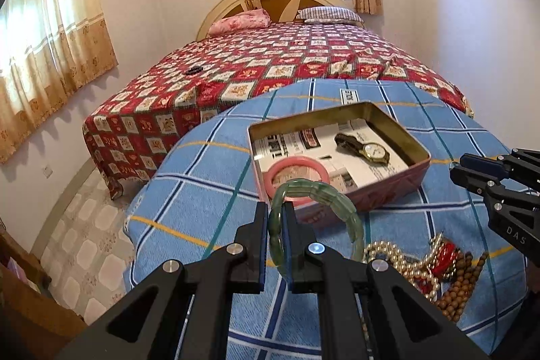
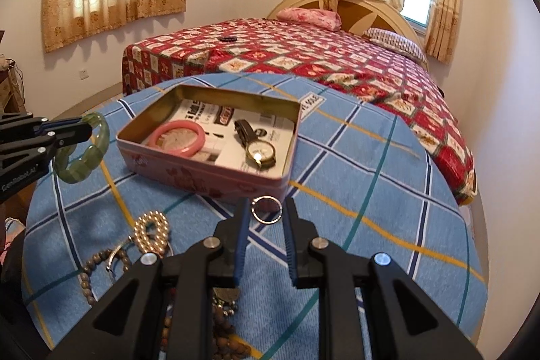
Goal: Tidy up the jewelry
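My left gripper (image 1: 273, 208) is shut on a green jade bracelet (image 1: 337, 201), held off the blue plaid cloth (image 1: 202, 191) just in front of the open pink tin (image 1: 418, 144). The tin holds a pink bangle (image 1: 315, 165) and a gold wristwatch (image 1: 373, 150) on printed paper. In the right wrist view, my right gripper (image 2: 266, 202) has a thin silver ring (image 2: 280, 211) between its fingertips, close to the tin's near wall (image 2: 202, 177). That view also shows the left gripper (image 2: 88, 126) with the bracelet (image 2: 91, 154) at the left.
A heap of pearls (image 1: 395, 255), wooden beads (image 1: 462, 289) and a red piece lies on the cloth near me. Behind the cloth is a bed (image 1: 270, 63) with a red patterned cover and a small dark band (image 1: 193, 70) on it. Tiled floor drops away at left.
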A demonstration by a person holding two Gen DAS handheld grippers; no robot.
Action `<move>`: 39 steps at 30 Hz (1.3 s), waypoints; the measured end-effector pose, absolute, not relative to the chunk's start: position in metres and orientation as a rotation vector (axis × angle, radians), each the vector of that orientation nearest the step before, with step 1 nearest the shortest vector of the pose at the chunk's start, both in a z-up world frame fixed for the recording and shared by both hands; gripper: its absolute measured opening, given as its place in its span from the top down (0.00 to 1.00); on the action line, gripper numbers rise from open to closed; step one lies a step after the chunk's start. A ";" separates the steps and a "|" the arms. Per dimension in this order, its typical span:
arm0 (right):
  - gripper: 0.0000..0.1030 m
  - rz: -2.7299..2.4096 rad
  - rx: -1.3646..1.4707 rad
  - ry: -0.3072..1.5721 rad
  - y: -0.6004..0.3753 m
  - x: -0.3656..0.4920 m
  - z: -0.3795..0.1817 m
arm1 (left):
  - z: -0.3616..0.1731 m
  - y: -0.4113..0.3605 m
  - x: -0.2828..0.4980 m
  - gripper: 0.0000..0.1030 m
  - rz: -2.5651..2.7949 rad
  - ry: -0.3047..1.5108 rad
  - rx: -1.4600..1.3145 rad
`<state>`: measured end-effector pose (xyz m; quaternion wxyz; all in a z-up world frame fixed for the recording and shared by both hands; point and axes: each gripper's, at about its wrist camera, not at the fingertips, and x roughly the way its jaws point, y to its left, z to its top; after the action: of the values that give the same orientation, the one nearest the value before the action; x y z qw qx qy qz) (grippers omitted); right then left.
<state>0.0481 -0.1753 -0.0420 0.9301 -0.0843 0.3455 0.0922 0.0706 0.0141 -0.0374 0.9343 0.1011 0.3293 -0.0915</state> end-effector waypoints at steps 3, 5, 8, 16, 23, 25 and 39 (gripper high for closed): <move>0.79 0.192 -0.178 0.699 -0.173 0.052 -0.037 | -0.031 0.012 0.075 0.93 -0.193 0.662 0.208; 0.79 0.195 -0.180 0.695 -0.172 0.056 -0.035 | -0.028 0.010 0.077 0.93 -0.197 0.656 0.213; 0.79 0.198 -0.184 0.689 -0.170 0.058 -0.031 | -0.025 0.007 0.082 0.93 -0.199 0.648 0.219; 0.81 0.209 -0.196 0.678 -0.164 0.064 -0.026 | -0.017 0.004 0.092 0.93 -0.203 0.634 0.228; 0.94 0.218 -0.197 0.684 -0.162 0.070 -0.024 | -0.013 0.001 0.103 0.93 -0.206 0.627 0.239; 0.94 0.217 -0.198 0.683 -0.161 0.072 -0.024 | -0.013 0.000 0.104 0.93 -0.205 0.631 0.235; 0.74 0.303 -0.207 0.849 -0.152 0.058 -0.068 | -0.048 0.003 0.074 0.93 -0.226 0.713 0.200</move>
<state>0.0576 -0.1523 -0.0681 0.8950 -0.0996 0.4096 0.1462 0.0739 0.0031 -0.0479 0.9260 0.0978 0.3476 -0.1102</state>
